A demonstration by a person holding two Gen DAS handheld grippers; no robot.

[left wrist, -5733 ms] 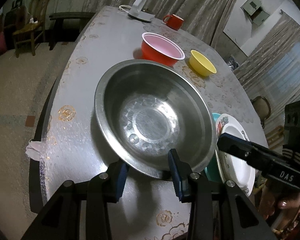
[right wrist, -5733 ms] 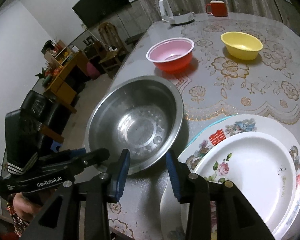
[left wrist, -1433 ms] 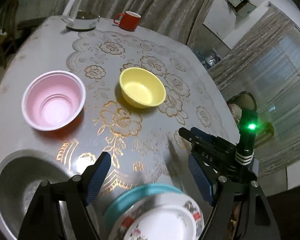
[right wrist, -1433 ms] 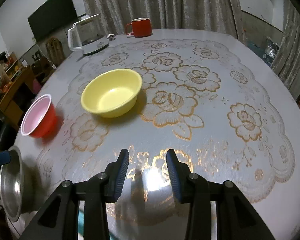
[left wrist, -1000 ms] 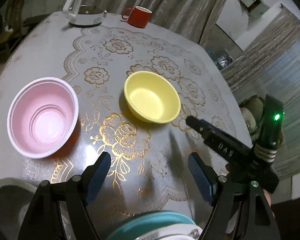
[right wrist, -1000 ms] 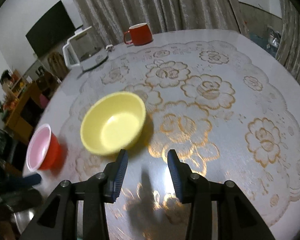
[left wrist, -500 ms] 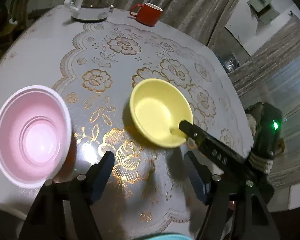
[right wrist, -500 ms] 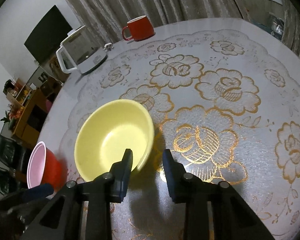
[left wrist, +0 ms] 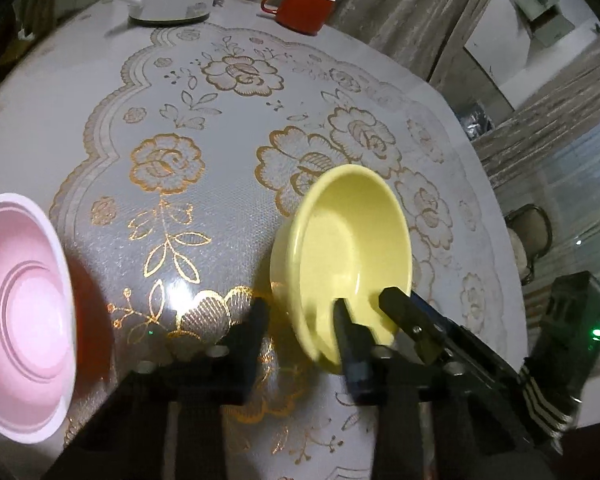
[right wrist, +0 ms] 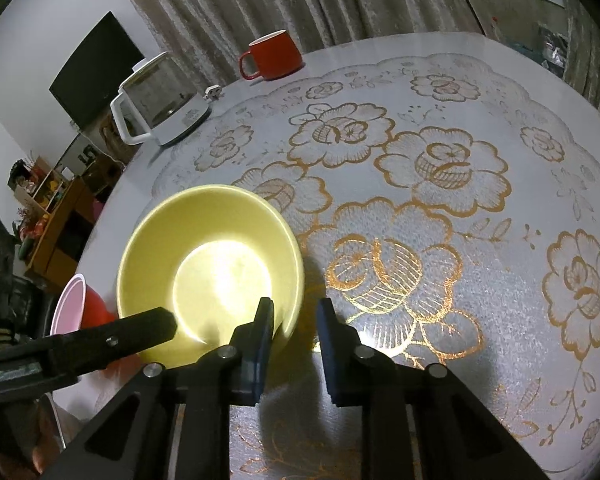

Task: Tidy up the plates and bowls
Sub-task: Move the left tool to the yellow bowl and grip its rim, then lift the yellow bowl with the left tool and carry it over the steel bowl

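1. Since a second ago both tongs have come in on the yellow bowl (left wrist: 352,240). Back then they were short of it and the left pair stood wide.
2. The left gripper (left wrist: 300,316) straddles the near rim of the yellow bowl, one finger outside and one inside. The jaws are closing and look clamped on the wall.
3. The right gripper (right wrist: 294,312) straddles the rim of the yellow bowl on the side opposite the pink bowl. One finger is inside and one outside, with the wall between them. The jaws are closing, and I cannot tell if the pads press yet.
4. In the left wrist view the right gripper (left wrist: 400,320) comes in just right of the left one, on the same bowl.
5. The yellow bowl is empty and sits on the table (left wrist: 100,80). It looks tipped in the left wrist view and its near rim is blurred.
6. The pink bowl (left wrist: 20,312), red outside, stands upright and empty. It is left of the yellow bowl and apart from it.
7. The gold rose cloth (right wrist: 440,168) lies under and beyond the yellow bowl.
8. The white kettle (left wrist: 168,0) and the red mug (left wrist: 304,8) are well beyond the yellow bowl, at the far table edge.
9. The curtain (right wrist: 300,0) hangs behind them. The dark TV (right wrist: 96,68) is far left of the yellow bowl in the right wrist view.
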